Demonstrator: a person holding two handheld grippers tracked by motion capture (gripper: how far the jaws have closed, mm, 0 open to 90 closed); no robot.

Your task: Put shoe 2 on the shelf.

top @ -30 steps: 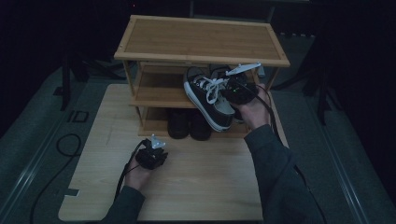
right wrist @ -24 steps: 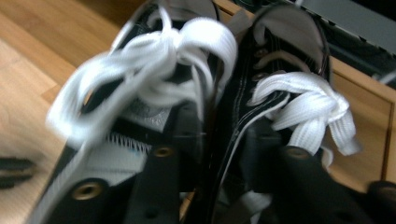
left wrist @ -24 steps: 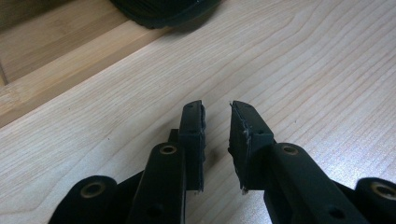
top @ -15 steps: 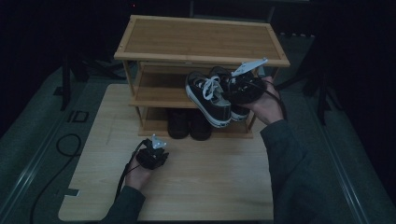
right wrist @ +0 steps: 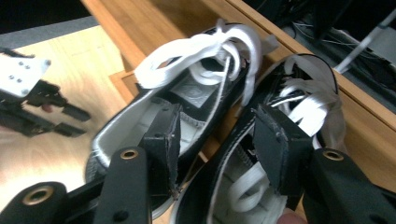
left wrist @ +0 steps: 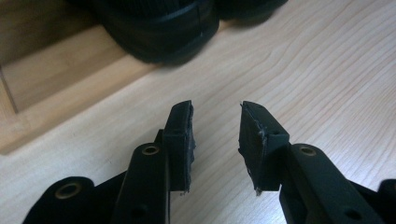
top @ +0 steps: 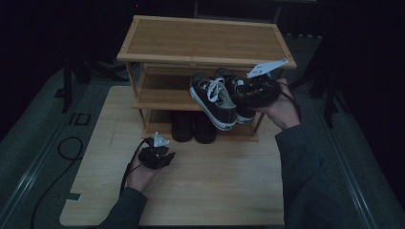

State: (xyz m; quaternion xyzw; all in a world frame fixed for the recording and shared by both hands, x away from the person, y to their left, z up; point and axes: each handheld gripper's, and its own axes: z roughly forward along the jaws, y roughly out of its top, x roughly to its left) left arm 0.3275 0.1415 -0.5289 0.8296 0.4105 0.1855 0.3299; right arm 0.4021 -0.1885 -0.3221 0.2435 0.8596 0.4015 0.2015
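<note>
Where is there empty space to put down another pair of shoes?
The top shelf of the rack is bare. The middle shelf's left half is free beside the sneakers in the right gripper. The board is open between the two forearms. The bottom shelf is crowded by the dark shoes.

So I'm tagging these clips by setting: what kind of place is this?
Probably a staged recording setup, not a home hallway: a bamboo shoe rack with sneakers stands on a wooden board, cables trail around it, and the surroundings are dark.
</note>
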